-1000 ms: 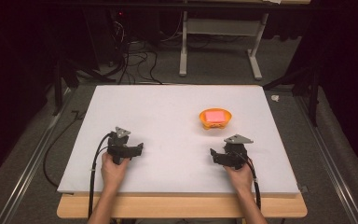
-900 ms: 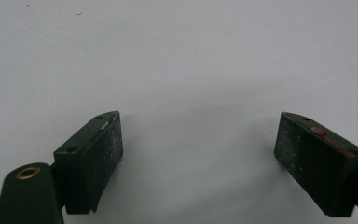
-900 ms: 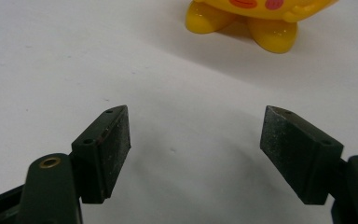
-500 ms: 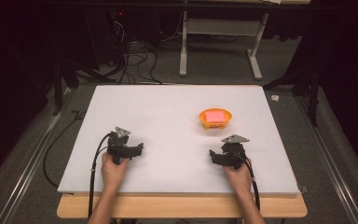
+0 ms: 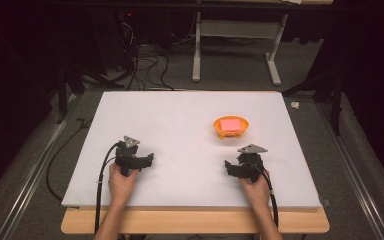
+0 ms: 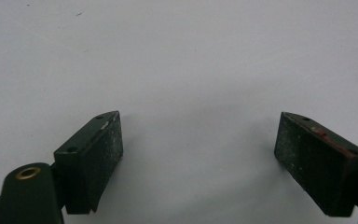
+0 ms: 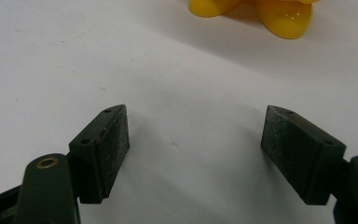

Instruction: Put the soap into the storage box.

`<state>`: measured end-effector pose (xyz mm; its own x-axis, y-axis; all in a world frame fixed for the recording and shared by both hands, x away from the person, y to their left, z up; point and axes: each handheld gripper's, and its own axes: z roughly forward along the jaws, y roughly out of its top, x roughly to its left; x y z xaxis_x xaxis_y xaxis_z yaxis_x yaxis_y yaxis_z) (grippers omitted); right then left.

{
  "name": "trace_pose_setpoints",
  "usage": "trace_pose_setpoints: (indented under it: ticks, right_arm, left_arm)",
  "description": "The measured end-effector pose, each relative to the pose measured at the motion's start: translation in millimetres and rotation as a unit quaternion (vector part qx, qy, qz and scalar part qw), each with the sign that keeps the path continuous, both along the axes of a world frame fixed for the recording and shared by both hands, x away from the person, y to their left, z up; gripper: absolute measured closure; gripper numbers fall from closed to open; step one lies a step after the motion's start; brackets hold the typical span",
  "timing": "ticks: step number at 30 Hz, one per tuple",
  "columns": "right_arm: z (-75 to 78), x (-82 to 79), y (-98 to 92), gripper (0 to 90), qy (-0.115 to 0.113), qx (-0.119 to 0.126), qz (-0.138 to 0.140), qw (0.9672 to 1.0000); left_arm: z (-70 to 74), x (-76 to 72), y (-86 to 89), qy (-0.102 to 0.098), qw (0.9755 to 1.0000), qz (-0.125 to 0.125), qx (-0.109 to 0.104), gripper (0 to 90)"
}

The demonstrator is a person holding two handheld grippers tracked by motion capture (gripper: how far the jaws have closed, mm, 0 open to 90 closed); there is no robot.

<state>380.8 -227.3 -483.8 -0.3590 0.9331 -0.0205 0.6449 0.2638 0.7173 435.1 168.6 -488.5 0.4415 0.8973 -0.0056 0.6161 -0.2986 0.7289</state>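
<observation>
The small orange plastic bowl (image 5: 231, 127) holding a pink block (image 5: 230, 123) sits right of centre on the white bench (image 5: 180, 130). The right hand-held gripper (image 5: 228, 167), lower right, has jaws spread wide and empty, probably readied to reach it. The left hand-held gripper (image 5: 150, 160), lower left, likewise gapes empty.

An orange bowl (image 5: 231, 128) holds a pink block (image 5: 230, 123) on the white table (image 5: 180, 120); both grippers' fingers (image 6: 91, 161) are black.

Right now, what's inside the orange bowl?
A flat pink block lies inside the orange bowl, covering most of it. Anything under the block is hidden.
</observation>
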Motion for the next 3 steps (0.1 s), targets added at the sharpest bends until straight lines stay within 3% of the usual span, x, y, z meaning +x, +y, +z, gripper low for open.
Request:
trace_pose_setpoints:
  ticks: [3]
  right_arm:
    - [0.0, 0.0, 0.1, 23.8, 0.0, 0.001, 0.0, 1.0]
  left_arm:
    - [-0.1, -0.1, -0.1, -0.001, 1.0, 0.001, 0.0, 16.0]
